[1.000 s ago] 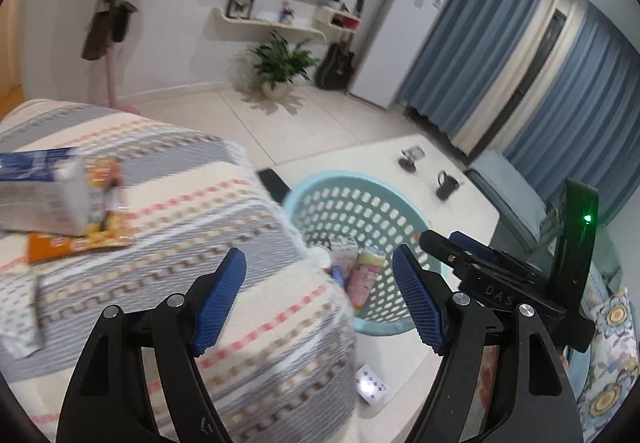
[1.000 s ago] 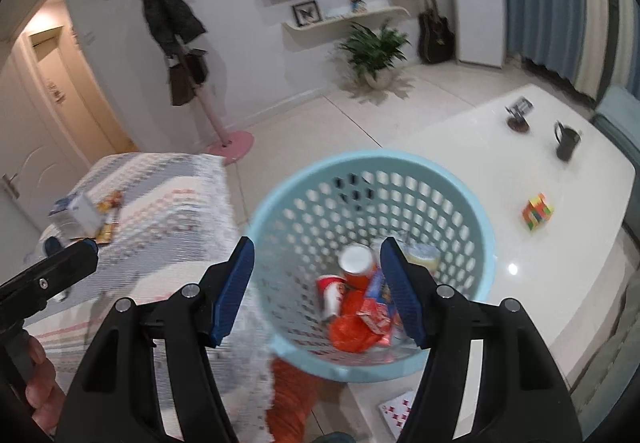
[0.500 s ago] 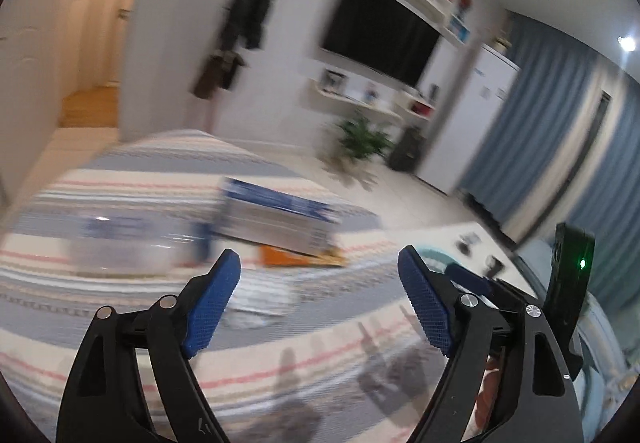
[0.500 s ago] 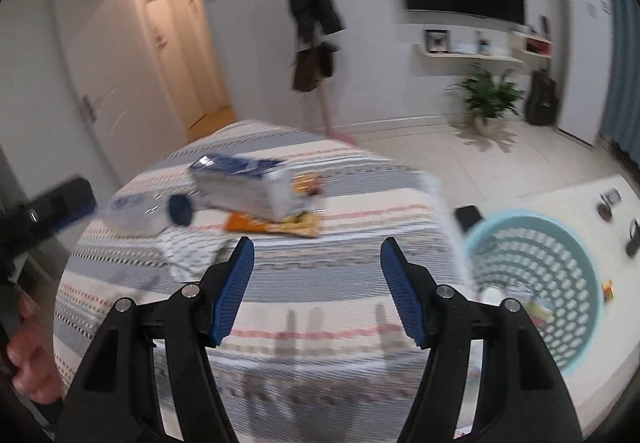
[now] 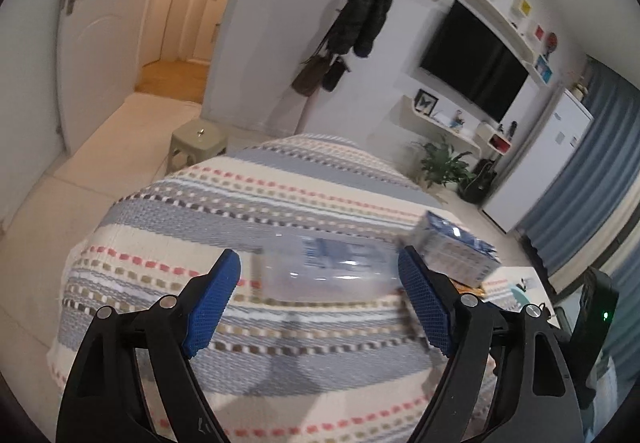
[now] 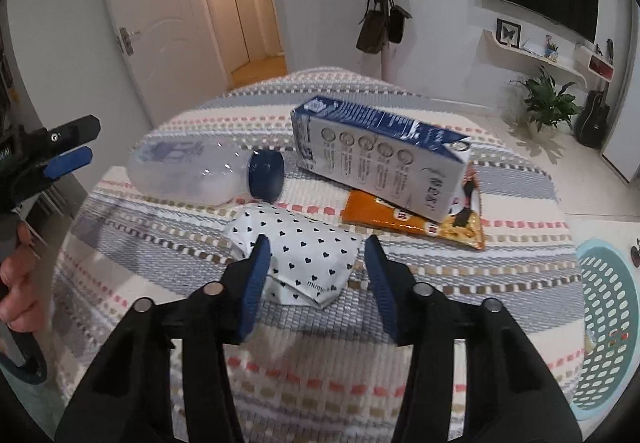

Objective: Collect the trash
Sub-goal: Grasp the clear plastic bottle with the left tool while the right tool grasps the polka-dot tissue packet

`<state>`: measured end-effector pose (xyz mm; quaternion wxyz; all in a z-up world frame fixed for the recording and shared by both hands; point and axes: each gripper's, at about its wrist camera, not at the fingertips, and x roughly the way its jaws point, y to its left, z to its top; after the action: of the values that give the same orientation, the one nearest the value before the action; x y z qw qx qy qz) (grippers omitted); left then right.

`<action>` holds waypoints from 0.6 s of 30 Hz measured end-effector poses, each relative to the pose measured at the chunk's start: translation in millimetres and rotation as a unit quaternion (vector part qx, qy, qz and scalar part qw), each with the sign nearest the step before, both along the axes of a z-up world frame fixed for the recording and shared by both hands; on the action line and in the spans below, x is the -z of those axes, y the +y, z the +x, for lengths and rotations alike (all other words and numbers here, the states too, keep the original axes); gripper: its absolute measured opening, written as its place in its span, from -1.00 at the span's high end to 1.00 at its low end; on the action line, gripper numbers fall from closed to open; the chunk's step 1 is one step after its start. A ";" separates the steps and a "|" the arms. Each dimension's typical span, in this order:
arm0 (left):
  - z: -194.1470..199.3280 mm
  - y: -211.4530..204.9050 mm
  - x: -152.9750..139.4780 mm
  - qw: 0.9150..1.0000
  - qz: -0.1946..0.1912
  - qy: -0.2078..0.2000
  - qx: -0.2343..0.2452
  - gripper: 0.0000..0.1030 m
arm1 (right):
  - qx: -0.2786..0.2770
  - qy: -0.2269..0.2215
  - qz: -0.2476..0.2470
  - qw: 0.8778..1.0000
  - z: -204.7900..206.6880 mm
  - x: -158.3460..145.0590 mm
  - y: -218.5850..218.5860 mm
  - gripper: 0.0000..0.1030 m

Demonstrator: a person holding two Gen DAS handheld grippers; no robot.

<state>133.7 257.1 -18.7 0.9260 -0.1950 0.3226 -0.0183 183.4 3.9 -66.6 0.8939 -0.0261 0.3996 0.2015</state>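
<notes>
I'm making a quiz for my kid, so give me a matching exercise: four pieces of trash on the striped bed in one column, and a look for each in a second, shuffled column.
Things
1. bottle
2. carton
3. snack packet
4. wrapper

Looks
A. white with small black hearts
B. clear, dark blue cap
C. orange, partly under the carton
D. blue and white box on its side

Pairs: 1-B, 2-D, 3-C, 4-A
</notes>
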 end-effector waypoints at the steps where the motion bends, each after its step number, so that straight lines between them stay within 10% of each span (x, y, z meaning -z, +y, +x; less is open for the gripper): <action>1: 5.1 3.4 4.8 1.000 -0.002 0.009 -0.005 -0.54 | 0.001 0.003 -0.002 1.000 1.7 3.3 0.5 -0.08; 10: 34.0 1.8 35.9 0.998 -0.026 0.055 0.028 -0.51 | -0.029 0.047 0.007 0.998 17.6 23.6 10.9 -0.21; 12: 33.1 -2.5 38.3 0.997 -0.033 0.056 0.048 -0.45 | -0.037 0.046 -0.002 0.998 13.3 24.8 14.9 0.28; 18: 13.7 -36.2 41.4 0.990 -0.050 0.055 0.117 -0.37 | -0.047 0.046 0.001 0.998 -2.3 25.0 17.0 0.77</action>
<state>147.4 221.0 -60.1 0.8873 -0.2029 0.3925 -0.1321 181.1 20.9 -91.6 0.8642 -0.0343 0.4382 0.2447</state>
